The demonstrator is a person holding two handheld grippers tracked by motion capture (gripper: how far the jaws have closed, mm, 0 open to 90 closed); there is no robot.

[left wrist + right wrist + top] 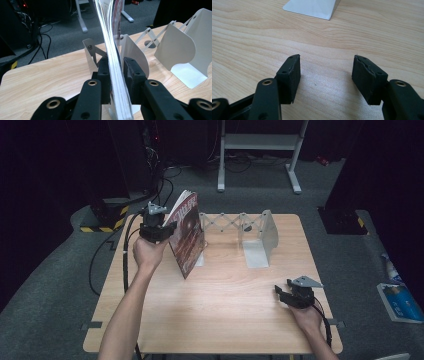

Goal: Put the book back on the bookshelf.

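- Left gripper (167,229), black with two jaws and a grey three-cornered plate on top, stands at the far left part of the light wooden table (220,305), held up by the person's left hand (147,254).
- Between its jaws is the thin magazine with a dark red cover (189,236), standing upright on its lower edge and tilted a little.
- In the left gripper view the white page edges (117,82) run straight between the two pads; the left pad lies against the pages, while on the right side a narrow gap seems to remain, so I read the jaws as slightly open around the magazine.
- Just behind this gripper and the magazine is the white metal expandable book stand with scissor links (260,237); the magazine's foot is at the stand's left end plate.
- Right gripper (286,295), also black, rests low near the front right part of the table, well apart from the magazine.
- Its jaws are wide open with nothing between the pads (291,75), only bare wood below.
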